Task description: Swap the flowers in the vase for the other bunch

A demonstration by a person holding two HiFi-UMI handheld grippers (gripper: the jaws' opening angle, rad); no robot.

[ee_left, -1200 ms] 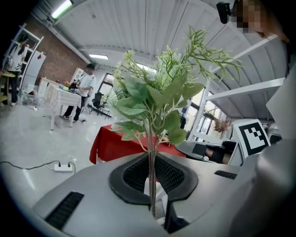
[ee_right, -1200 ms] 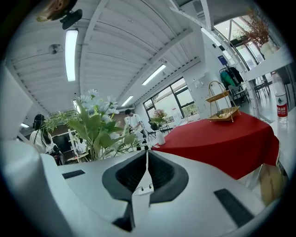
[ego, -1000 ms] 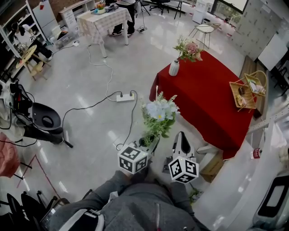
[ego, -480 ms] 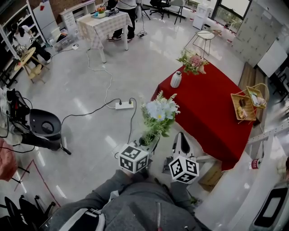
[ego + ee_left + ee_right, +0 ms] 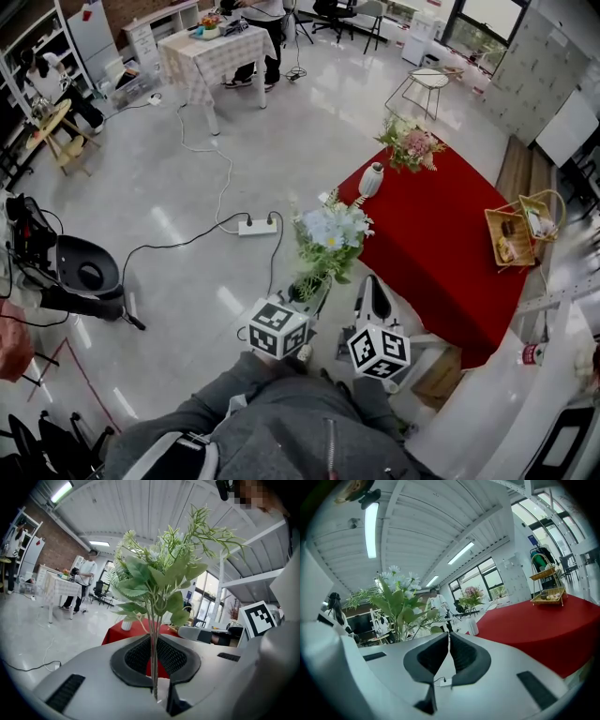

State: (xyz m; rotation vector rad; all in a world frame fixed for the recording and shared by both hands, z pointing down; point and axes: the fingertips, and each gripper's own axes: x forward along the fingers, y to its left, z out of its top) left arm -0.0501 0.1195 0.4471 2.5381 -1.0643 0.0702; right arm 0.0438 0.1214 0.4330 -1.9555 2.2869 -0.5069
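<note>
Currently: 2 grippers, 1 bunch in hand.

- Left gripper [image 5: 307, 298]: clamped on the stems of the pale-blue bunch [image 5: 330, 234], which stands upright above its jaws.
- Right gripper [image 5: 373, 289]: jaws together, empty.
- Vase [image 5: 371, 179], holding the pink bunch [image 5: 412, 142]: well ahead, on the red table [image 5: 441, 244].
- Advice: hold stems vertical; the empty gripper lifts out the pink bunch first.

Glossy grey floor [image 5: 169, 187], red-clothed table [image 5: 441, 234], checked-cloth table [image 5: 211, 52] beyond — brick wall [image 5: 47, 545], ceiling strip lights [image 5: 371, 524]
</note>
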